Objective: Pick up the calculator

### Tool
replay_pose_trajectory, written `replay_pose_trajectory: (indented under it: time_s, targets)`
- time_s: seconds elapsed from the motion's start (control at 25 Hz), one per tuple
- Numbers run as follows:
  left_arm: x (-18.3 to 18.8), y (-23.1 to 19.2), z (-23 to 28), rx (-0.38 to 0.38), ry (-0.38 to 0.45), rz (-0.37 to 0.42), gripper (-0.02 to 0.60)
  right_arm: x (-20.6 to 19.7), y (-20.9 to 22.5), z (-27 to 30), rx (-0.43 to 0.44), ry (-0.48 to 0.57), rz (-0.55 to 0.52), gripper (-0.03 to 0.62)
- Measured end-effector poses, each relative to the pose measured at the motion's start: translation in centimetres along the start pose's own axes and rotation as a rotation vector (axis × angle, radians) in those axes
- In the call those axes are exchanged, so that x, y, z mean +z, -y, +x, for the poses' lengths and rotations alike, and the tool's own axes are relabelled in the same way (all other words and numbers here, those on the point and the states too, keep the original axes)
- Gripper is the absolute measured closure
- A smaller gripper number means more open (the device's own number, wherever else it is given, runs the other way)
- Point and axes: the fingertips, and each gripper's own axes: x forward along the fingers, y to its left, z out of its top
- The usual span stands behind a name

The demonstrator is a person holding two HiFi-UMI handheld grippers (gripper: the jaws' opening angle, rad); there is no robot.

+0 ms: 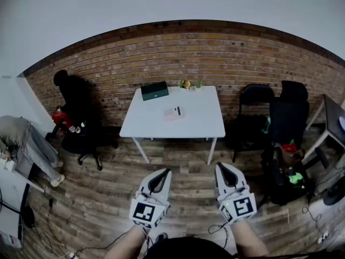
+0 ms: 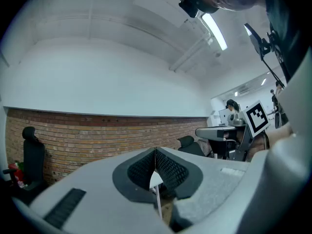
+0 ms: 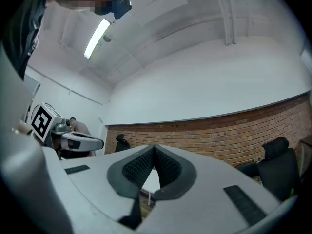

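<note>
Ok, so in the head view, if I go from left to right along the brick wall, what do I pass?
bent-over person → black office chair → white table → black folding chair → second black office chair → dark table

My left gripper [image 2: 156, 151] filled the lower frame, jaws pressed together, tips meeting at centre. Noted brick wall [image 2: 97, 135] mid-left, black chair [image 2: 33, 160] far left, ceiling light [image 2: 214, 30] upper right.
</note>
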Motion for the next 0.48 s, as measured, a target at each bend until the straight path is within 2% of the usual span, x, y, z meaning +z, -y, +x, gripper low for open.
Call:
replay_pose_trajectory:
  time_s: [0.28,0.48]
  targets:
    - [-0.2,1.2,-0.2,0.005,0.001,-0.007,0.575,0.1,0.4,-1.1,0.0,0.007,-0.016,0.591]
    - [-0.5,0.9,-0.5,0.036,0.004,-0.017,0.575,-1.0,1.4,-1.8,-0.027,-0.003,0.057,0.588]
